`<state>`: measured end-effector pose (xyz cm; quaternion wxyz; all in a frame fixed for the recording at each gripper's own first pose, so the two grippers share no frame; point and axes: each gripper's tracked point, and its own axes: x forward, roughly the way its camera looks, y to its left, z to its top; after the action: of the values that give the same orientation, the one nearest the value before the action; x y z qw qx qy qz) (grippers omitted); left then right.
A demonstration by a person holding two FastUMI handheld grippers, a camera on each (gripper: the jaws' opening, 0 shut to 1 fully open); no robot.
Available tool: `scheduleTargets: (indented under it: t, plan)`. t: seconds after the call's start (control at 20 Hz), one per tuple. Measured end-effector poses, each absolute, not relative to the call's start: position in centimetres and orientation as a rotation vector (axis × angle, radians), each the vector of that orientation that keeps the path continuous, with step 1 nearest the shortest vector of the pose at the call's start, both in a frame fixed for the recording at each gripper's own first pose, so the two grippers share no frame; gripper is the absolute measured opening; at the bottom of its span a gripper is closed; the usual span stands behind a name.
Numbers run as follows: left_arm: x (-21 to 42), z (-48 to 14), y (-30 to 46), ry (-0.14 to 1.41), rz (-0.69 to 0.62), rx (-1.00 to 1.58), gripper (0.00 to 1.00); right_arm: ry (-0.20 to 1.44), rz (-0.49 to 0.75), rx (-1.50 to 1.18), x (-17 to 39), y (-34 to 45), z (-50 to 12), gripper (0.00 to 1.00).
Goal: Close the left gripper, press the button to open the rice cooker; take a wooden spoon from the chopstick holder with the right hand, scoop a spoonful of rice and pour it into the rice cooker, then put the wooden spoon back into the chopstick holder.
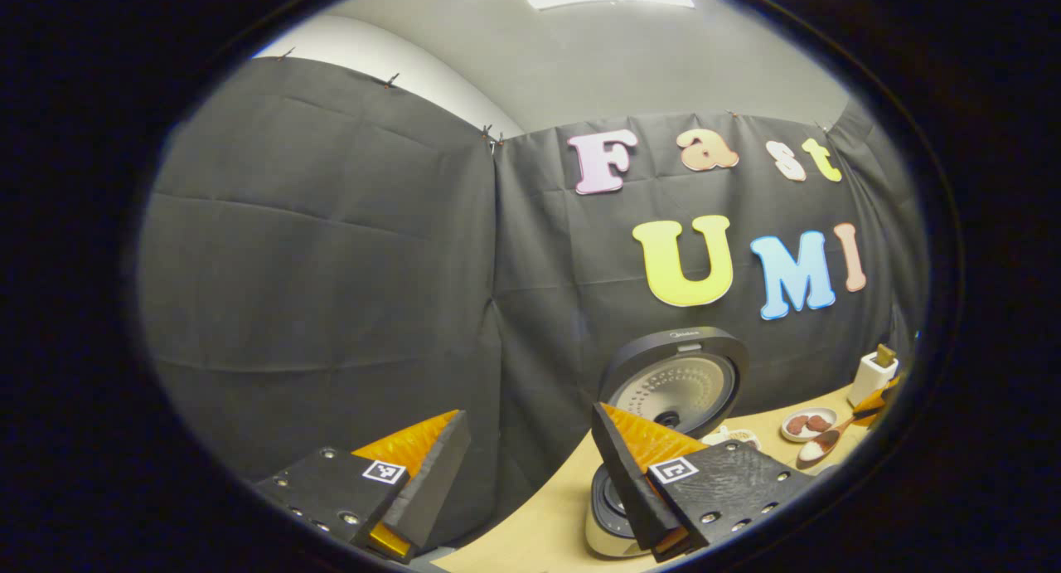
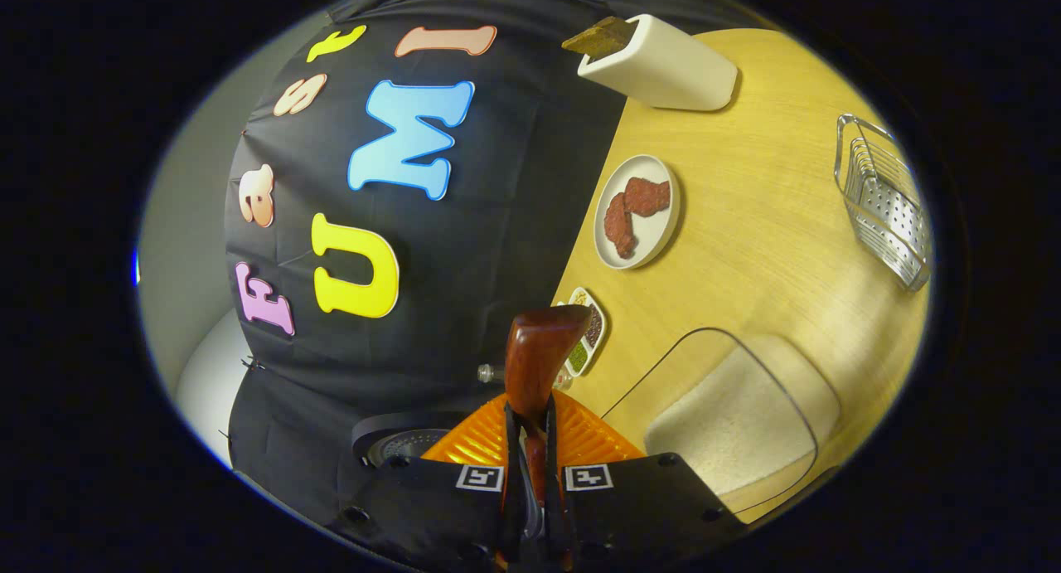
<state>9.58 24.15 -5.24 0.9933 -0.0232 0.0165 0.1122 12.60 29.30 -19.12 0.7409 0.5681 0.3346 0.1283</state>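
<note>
I have the rice cooker [image 1: 663,407] already open, lid up at lower right of the left gripper view, with my left tool [image 1: 530,473] spread wide and empty. My right tool [image 2: 530,482] is clamped on the reddish-brown wooden spoon [image 2: 543,349]; far right in that same view its bowl looks loaded with rice. Next I judge: carry it over the pot and tip. The glass rice container [image 2: 729,415], meat plate [image 2: 638,212] and white chopstick holder [image 2: 663,63] crowd the wooden surface [image 2: 771,250].
</note>
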Motion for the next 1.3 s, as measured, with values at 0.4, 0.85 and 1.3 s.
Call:
scheduleTargets:
  t: [0.4, 0.85, 1.3]
  plan:
    - [7.2, -5.6, 27.0, 0.040, 0.286, -0.028, 0.88, 0.744, 0.446, 1.349, 12.9, 38.0, -14.6, 0.13]
    - [4.3, -6.3, 30.8, 0.066, 0.374, -0.009, 0.88, 0.796, 0.538, 1.278, 12.5, 47.0, -15.7, 0.13]
    - [1.9, -7.8, 33.9, 0.106, 0.463, 0.000, 0.88, 0.814, 0.551, 1.137, 12.6, 52.3, -18.4, 0.13]
